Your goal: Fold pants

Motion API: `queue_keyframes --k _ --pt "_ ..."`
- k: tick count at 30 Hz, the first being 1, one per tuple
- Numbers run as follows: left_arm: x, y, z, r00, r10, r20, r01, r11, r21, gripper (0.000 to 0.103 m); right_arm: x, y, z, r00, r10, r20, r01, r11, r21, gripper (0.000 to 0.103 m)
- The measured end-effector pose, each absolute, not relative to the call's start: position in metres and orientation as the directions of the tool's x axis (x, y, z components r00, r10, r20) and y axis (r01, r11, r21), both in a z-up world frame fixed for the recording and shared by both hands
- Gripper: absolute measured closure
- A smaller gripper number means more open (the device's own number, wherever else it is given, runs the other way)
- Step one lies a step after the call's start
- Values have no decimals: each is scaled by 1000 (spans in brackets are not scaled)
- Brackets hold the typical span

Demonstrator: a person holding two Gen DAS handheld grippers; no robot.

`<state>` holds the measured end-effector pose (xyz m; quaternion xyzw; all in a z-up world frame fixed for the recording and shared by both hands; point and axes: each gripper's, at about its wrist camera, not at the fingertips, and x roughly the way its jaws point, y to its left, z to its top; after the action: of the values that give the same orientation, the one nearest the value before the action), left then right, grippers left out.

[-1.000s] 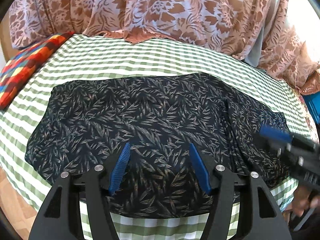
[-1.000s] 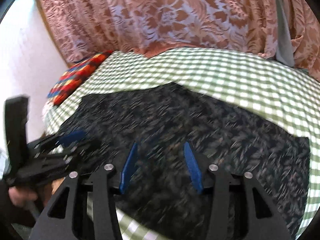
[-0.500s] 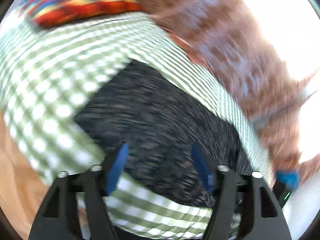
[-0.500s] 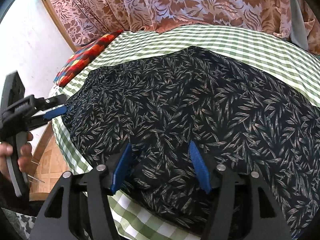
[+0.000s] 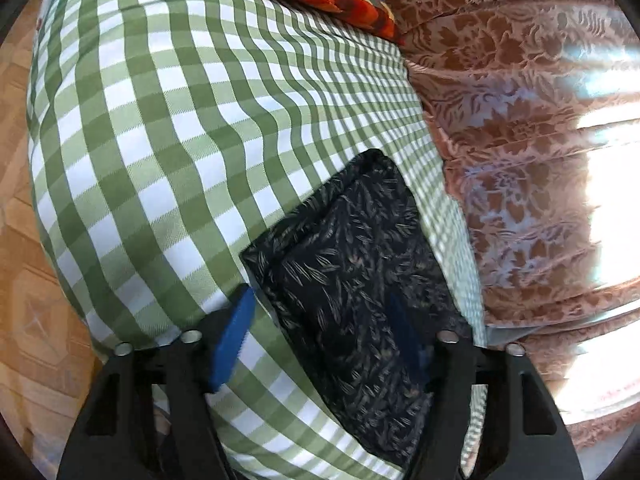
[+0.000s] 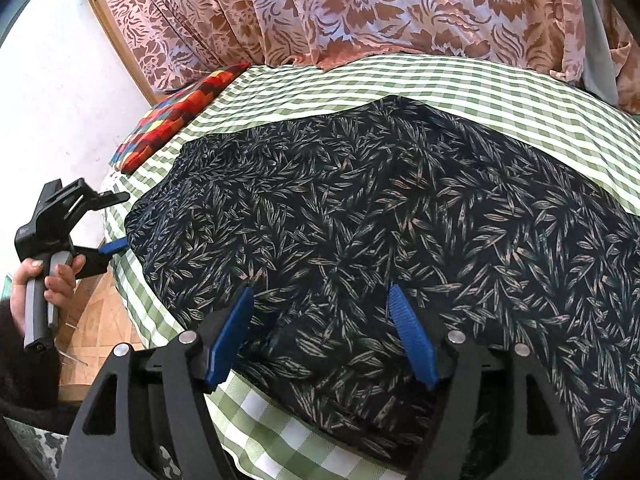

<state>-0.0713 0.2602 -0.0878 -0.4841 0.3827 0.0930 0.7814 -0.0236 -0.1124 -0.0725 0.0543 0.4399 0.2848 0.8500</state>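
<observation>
Dark navy pants [image 6: 380,216] with a tan leaf print lie spread flat on the green-and-white checked bedcover [image 6: 460,84]. My right gripper [image 6: 320,336] is open over the near edge of the pants, the fabric lying between its blue fingers. My left gripper [image 5: 324,344] is open at the left end of the pants [image 5: 360,280], one finger over the bedcover [image 5: 160,140], the other over the fabric. The left gripper also shows in the right wrist view [image 6: 114,246], held by a hand beside the pants' left edge.
A red patchwork cushion [image 6: 180,112] lies at the bed's far left corner. Floral pink curtains [image 6: 360,8] hang behind the bed. A tiled floor [image 5: 24,280] runs along the bed's left side, a white wall [image 6: 52,92] beyond it.
My left gripper swung from over the middle of the pants to their left end and now looks along the bed. My right gripper shifted slightly toward the pants' near edge.
</observation>
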Motion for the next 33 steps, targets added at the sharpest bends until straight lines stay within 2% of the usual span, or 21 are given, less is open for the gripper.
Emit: queue_keyframes --k 3,7,11,17,20,22,27,33 --pt "-66 257 -86 664 -187 -724 -536 557 -635 54 -24 -112 -73 451 532 -717 -437 832 343 33" --pt "-61 251 -82 660 -145 -737 -528 609 -592 77 -24 -112 -73 451 533 -716 -439 831 341 31" --pt "-54 222 -56 711 -127 -692 -402 734 -548 87 -24 -113 -69 451 535 -714 -443 829 342 29" --pt "-39 149 -19 769 -263 -583 -79 865 -495 90 -21 -134 -46 445 638 -628 -421 768 482 28" --pt "-31 110 -16 741 -330 -585 46 894 -446 90 -11 -141 -37 407 709 -576 -413 706 576 28" --pt "-28 88 -16 716 -363 -596 116 904 -412 90 0 -140 -35 361 762 -538 -402 647 647 23" --pt "-31 58 -18 680 -384 -624 205 918 -341 90 31 -122 -34 215 890 -403 -359 455 815 17" --pt "-40 43 -18 672 -359 -648 240 933 -269 90 72 -83 -47 88 931 -353 -286 363 887 16"
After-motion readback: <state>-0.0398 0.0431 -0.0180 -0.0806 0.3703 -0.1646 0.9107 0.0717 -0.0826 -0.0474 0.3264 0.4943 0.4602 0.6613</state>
